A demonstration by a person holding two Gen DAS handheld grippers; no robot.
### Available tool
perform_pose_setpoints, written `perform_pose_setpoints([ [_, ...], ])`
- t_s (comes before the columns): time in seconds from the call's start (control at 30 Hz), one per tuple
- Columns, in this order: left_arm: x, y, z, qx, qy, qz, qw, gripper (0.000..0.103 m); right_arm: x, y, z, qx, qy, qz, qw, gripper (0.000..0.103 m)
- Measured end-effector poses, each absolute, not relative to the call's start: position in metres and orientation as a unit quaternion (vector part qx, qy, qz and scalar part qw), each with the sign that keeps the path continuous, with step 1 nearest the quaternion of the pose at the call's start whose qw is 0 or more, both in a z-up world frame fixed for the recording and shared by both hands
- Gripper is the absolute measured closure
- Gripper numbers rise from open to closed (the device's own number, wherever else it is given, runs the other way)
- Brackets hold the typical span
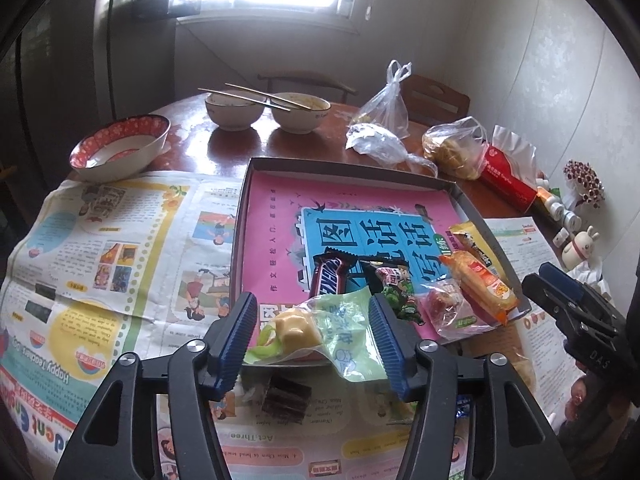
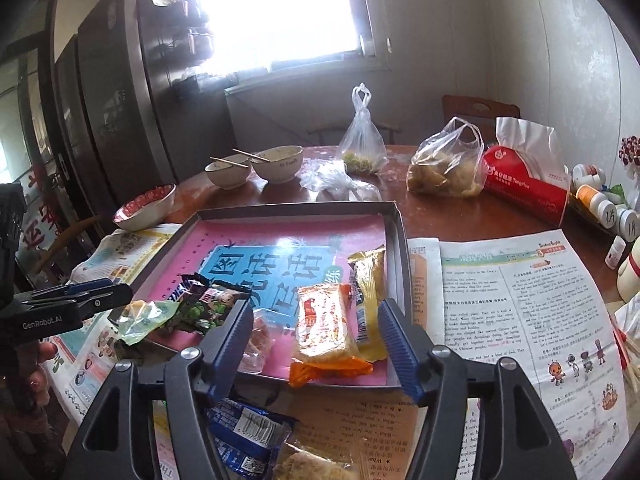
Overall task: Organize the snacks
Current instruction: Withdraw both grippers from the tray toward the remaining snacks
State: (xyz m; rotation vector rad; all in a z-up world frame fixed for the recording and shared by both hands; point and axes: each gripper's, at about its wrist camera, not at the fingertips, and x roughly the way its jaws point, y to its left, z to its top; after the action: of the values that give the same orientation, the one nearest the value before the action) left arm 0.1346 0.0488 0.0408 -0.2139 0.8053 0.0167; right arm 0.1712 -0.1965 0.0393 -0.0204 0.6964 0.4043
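The left gripper (image 1: pixel 312 322) stands spread, the pale-green wrapped yellow pastry (image 1: pixel 298 330) loose between its pads on the shallow grey tray's (image 1: pixel 348 168) near rim. The right gripper (image 2: pixel 314 330) – likewise spread – hangs over the orange biscuit packet (image 2: pixel 326 330). Lift both straight clear – snag no wrapper.

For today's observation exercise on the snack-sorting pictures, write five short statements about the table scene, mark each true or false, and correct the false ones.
1. The Snickers bar lies inside the shallow box. True.
2. Chopsticks rest across the two white bowls. True.
3. The left gripper is clamped on the green-wrapped pastry. False: its fingers stand apart, not pressing the wrapper.
4. The red-patterned bowl is inside the box. False: it sits outside, on the table beside the newspaper.
5. The orange snack packet lies inside the box. True.
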Motion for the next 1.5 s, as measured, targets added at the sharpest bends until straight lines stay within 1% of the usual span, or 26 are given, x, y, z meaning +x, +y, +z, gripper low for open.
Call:
perform_pose_setpoints([
  [0.07,0.132,0.049,0.042,-0.105,0.388,0.009,0.916,0.034,0.169,-0.195,0.040,-0.011,0.337,0.199,0.920,0.034],
  [0.2,0.127,0.049,0.048,-0.107,0.378,0.011,0.920,0.032,0.165,-0.193,0.044,-0.010,0.331,0.209,0.920,0.033],
  [0.63,0.110,0.045,0.064,-0.102,0.362,0.013,0.926,0.029,0.152,-0.193,0.056,-0.003,0.318,0.219,0.923,0.028],
  [0.97,0.095,0.040,0.075,-0.108,0.345,-0.001,0.933,0.026,0.139,-0.193,0.068,-0.005,0.304,0.220,0.927,0.018],
  [1.5,0.070,0.037,0.095,-0.098,0.324,-0.007,0.941,0.026,0.120,-0.199,0.080,-0.008,0.302,0.211,0.930,0.017],
])
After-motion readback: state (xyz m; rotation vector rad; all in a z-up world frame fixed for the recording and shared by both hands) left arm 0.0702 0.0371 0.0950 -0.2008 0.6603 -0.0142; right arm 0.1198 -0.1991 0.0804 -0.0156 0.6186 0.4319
